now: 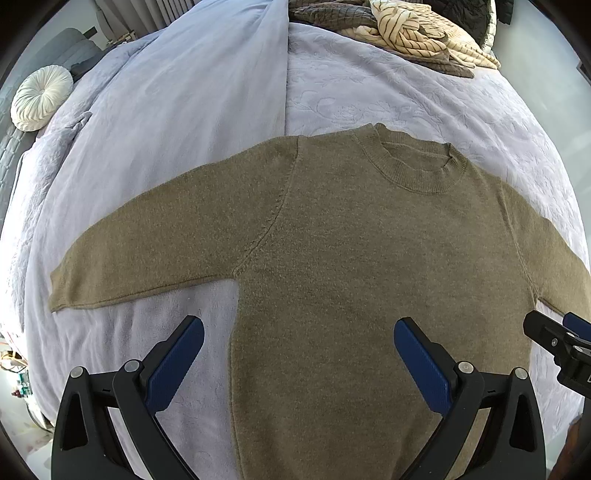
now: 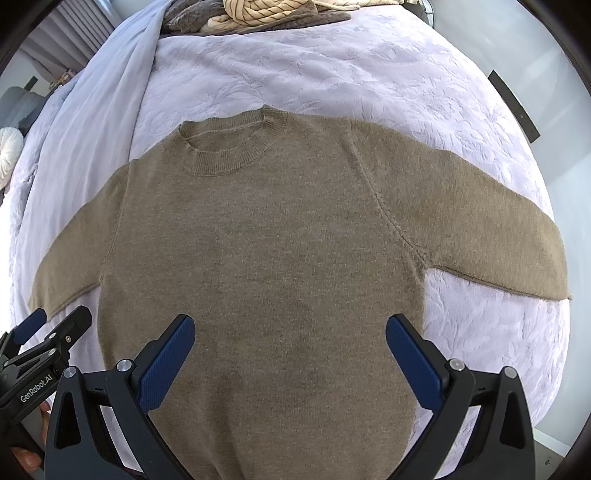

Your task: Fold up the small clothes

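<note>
An olive-brown knit sweater (image 1: 332, 240) lies flat, front up, on a lavender bedspread (image 1: 369, 96), collar at the far side and both sleeves spread out. It also shows in the right wrist view (image 2: 266, 240). My left gripper (image 1: 299, 332) is open and empty, hovering above the sweater's lower left side. My right gripper (image 2: 290, 330) is open and empty above the lower right body. The right gripper shows at the right edge of the left wrist view (image 1: 557, 339), and the left gripper at the lower left of the right wrist view (image 2: 48, 325).
A pile of striped cream and grey clothes (image 1: 413, 33) lies at the far end of the bed. A smooth pale blue sheet (image 1: 192, 85) covers the bed's left part. A round white cushion (image 1: 40, 98) sits far left.
</note>
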Tool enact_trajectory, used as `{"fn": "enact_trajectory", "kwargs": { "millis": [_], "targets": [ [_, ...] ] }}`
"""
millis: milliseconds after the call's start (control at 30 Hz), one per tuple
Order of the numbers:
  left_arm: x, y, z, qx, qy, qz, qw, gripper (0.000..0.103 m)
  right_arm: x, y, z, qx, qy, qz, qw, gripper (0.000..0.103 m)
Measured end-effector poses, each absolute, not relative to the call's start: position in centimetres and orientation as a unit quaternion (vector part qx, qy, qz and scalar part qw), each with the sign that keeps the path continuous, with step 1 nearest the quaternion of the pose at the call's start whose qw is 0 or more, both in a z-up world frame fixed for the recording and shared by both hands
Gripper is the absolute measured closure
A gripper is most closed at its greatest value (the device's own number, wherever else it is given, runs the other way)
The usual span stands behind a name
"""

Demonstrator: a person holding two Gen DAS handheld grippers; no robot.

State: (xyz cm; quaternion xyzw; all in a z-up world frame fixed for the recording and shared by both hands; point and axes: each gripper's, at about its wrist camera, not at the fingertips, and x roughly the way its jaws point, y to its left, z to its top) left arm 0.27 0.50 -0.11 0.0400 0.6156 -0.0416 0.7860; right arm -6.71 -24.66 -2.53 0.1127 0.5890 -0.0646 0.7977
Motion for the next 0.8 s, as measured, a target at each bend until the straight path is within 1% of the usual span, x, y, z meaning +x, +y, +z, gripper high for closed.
{"fn": "enact_trajectory", "kwargs": {
  "millis": [800],
  "targets": [
    [0.06, 0.69, -0.11, 0.022, 0.614, -0.056, 0.787, 0.0, -6.68, -24.38, -2.51, 0.107, 0.591, -0.066, 0.797, 0.0]
  ]
}}
